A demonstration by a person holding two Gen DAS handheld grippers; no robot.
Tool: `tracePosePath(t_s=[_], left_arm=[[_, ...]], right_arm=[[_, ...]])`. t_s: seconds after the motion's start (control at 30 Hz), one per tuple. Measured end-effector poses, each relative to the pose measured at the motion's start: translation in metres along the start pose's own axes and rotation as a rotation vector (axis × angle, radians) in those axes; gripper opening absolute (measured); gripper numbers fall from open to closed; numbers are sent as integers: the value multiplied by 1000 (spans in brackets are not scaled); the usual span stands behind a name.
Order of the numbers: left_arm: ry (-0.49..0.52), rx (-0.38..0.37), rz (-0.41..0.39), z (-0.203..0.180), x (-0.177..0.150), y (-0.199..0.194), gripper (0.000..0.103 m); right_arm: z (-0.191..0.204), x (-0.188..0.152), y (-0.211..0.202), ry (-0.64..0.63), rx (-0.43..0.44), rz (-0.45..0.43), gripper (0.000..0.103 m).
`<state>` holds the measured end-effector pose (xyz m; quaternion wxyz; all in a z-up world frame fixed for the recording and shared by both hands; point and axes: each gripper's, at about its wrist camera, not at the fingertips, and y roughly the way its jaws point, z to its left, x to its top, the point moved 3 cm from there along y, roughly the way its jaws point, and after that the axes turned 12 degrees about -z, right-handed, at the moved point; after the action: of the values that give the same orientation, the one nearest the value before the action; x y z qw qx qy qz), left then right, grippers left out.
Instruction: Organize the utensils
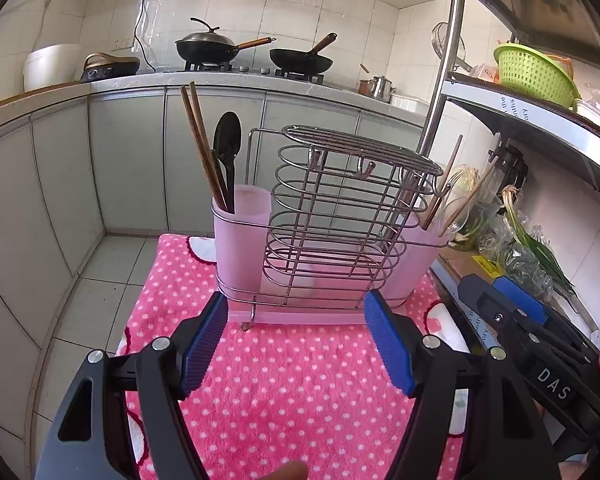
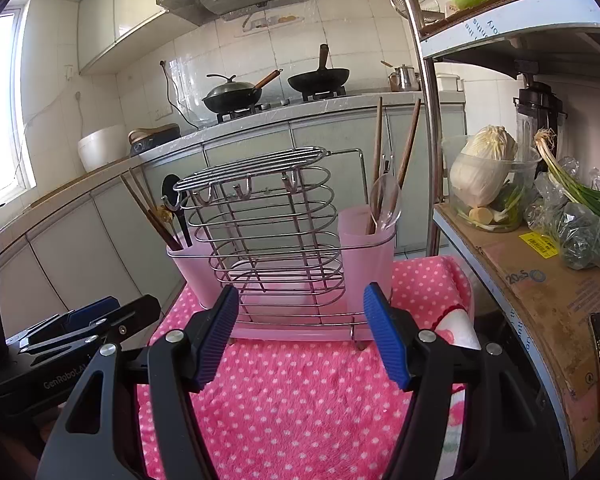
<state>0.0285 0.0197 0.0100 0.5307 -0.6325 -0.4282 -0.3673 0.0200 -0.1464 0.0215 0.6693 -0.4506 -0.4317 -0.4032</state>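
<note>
- Left wrist view: we're looking along our left gripper [image 1: 294,312], and its blue pads [image 1: 204,340] stand wide apart with nothing between them but the pink dotted cloth [image 1: 284,380].
- Just past the fingertips sits the wire utensil rack [image 1: 332,220] on that cloth, a pink cup at each end.
- The left cup [image 1: 240,236] holds a pair of brown chopsticks [image 1: 200,140] and a black spoon [image 1: 227,148], all standing and leaning a little.
- The right cup [image 1: 416,256] is half hidden behind the wire loops; we can make out wooden sticks and something clear in it, no more than that.
- At the right edge our right gripper [image 1: 512,312] pokes in, partly cut off; from here we can't read its jaws.
- A blurred fingertip [image 1: 288,472] shows at the bottom edge.
- Right wrist view: the right gripper [image 2: 300,316] is spread open too, empty, its pads [image 2: 386,340] short of the rack's pink base [image 2: 292,334].
- Here the right cup [image 2: 366,256] is plain: two wooden chopsticks [image 2: 378,152] and a clear spoon [image 2: 386,200] stand in it.
- The far cup [image 2: 192,272] shows chopsticks and the black spoon, partly masked by the rack's hooks.
- The left gripper [image 2: 80,320] enters low left, cropped by the frame.
- A shelf [image 2: 520,280] to the right carries a cabbage [image 2: 484,164] and bagged greens, running out of view.
</note>
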Motion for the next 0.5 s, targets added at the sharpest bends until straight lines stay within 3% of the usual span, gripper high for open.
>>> tracePosePath(t_s=[0.5], left_arm=[[0,2,3,4,-2,2,69]], right_arm=[[5,-3,3,-16,-1,9,66]])
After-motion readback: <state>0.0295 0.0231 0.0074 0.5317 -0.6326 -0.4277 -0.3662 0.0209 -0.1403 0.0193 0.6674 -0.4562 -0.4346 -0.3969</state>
